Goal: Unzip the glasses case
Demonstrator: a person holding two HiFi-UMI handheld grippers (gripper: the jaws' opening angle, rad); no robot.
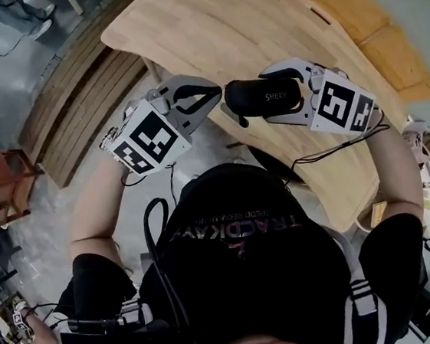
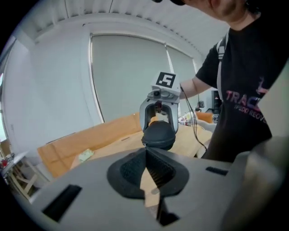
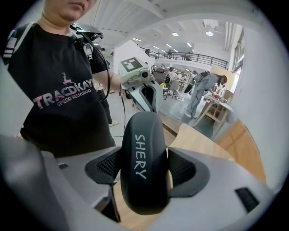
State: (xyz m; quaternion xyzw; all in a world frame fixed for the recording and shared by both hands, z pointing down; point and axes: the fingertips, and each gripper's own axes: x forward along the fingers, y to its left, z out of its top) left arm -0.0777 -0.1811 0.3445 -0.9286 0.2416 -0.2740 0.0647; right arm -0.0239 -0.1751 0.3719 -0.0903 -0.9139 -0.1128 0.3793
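Note:
A black glasses case (image 1: 251,98) printed SHERY is held in the air over the near edge of the wooden table (image 1: 260,23). My right gripper (image 1: 269,95) is shut across its middle, with a pad pressed on each side of the case (image 3: 141,153). My left gripper (image 1: 218,97) comes in from the left, jaws shut, tips right against the case's rounded end (image 2: 158,135). In the left gripper view the pads (image 2: 135,169) meet with nothing visible between them. A small black tab (image 1: 243,121) hangs under the case's left end.
The curved table edge runs under both grippers. Wooden slatted benches (image 1: 75,91) lie left of the table and a brown chair (image 1: 0,184) stands further left. A cable (image 1: 336,150) trails from the right gripper. People (image 3: 203,90) stand far off in the hall.

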